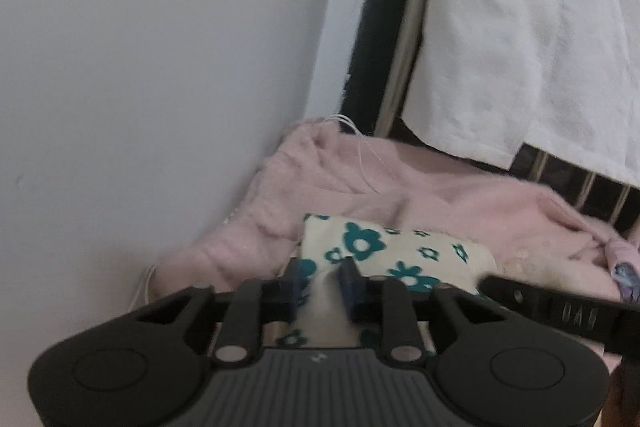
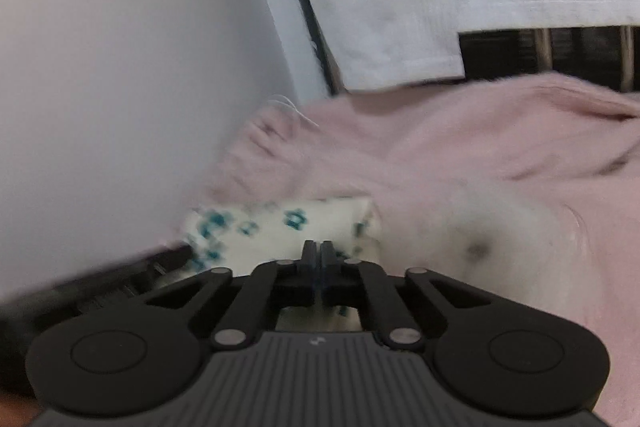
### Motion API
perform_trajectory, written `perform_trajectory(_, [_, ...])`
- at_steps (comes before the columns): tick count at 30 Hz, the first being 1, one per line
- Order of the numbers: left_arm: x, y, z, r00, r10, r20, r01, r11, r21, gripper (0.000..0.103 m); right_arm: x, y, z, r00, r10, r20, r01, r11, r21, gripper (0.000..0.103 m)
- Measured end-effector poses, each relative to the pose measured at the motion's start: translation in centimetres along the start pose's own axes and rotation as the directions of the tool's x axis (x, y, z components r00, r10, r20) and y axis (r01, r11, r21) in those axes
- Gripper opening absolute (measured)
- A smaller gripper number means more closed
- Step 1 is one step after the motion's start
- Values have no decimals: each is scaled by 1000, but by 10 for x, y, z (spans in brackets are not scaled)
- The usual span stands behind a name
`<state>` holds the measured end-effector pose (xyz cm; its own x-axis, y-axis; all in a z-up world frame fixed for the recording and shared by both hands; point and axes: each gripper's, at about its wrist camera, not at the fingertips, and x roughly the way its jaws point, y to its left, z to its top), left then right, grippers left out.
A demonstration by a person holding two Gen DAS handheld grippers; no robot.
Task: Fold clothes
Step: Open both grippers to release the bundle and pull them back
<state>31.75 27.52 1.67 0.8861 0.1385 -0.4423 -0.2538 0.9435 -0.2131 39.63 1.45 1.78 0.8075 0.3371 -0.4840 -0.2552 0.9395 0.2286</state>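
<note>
The thin, limp floral cloth [image 1: 384, 251] lay bunched between the spread left gripper [image 1: 324, 285]; the right gripper [image 2: 317, 259], pressed together, perhaps pinched its near edge.

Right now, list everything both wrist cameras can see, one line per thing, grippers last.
floral cloth: one, cream with teal flowers, folded, lying on the pink blanket under both grippers.
pink blanket: one, pale pink and fuzzy, spread over the bed up to the wall.
white towel: one, white, hanging over the bed frame at the far end.
bed frame: one, dark with pale bars, behind the blanket.
wall: one, plain white, on the left.
white thread: a few loose strands, near the blanket's far corner.
left gripper: one, black, fingers apart with floral cloth between them.
right gripper: one, black, fingers together over the floral cloth; a grip on it cannot be told.
</note>
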Motion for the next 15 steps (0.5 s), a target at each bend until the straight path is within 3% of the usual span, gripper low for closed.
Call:
perform_trajectory(2, [-1,6,1,1000,15,-9,-15,999,-32,33,1,1,-3,996,-90,-13,90,996,-28,2])
perform_trajectory(3, [-1,9,2,1000,22,-13,-23,999,-48,31,-17,-2,4,991,-134,24,135,991,-26,2])
perform_trajectory(5, [-21,4,9,998,56,19,-55,998,-41,30,-60,-10,14,989,-120,90,119,993,11,3])
perform_trajectory(7, [-48,-8,20,997,41,67,-38,998,-51,40,-116,-17,16,986,-68,150,62,997,48,4])
perform_trajectory(8, [-63,-17,24,998,26,65,-23,999,-40,52,-142,-18,13,984,-52,170,47,998,34,5])
perform_trajectory(9, [-80,-27,29,998,12,54,-11,1000,-21,56,-166,-20,7,983,-47,178,45,999,15,6])
perform_trajectory(11, [-123,-48,28,1000,-8,21,7,999,37,58,-201,-25,-9,987,-61,148,63,998,-12,13])
perform_trajectory(14, [-180,-74,1,998,-41,-37,44,994,101,83,-230,-40,-49,993,-113,25,114,992,-54,23])
perform_trajectory(15, [-195,-84,-14,996,-61,-72,70,988,137,83,-236,-45,-63,991,-132,-14,131,990,-53,23])
